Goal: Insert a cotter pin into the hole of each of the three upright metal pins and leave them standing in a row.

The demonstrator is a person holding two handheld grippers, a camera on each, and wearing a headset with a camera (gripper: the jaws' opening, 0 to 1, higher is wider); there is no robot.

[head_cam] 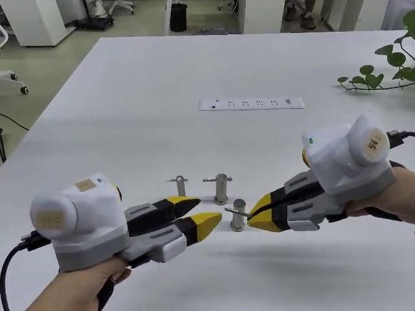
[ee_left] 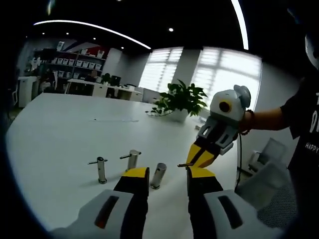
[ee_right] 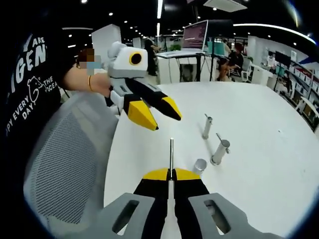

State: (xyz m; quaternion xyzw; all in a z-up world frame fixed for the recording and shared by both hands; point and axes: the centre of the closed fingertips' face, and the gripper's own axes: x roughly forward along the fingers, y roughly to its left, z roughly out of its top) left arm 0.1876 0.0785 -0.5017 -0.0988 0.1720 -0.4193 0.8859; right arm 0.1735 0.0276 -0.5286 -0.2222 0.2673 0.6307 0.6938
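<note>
Two of three metal pins, the left pin [head_cam: 180,186] and the middle pin [head_cam: 221,189], stood on the white surface [head_cam: 130,116] with cotter pins [head_cam: 209,180] already through their holes, while the nearest pin [head_cam: 238,218] was bare. The right tool [head_cam: 256,212] was clamped on the last cotter pin [ee_right: 171,152], its tip just beside that pin's top. The left tool [head_cam: 198,218] hovered near, jaws apart and empty. One insertion appeared left.

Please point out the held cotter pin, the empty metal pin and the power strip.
cotter pin [ee_right: 171,154]: right gripper view, shaft.
empty metal pin [head_cam: 238,221]: head view, side.
power strip [head_cam: 251,103]: head view, top face.
</note>
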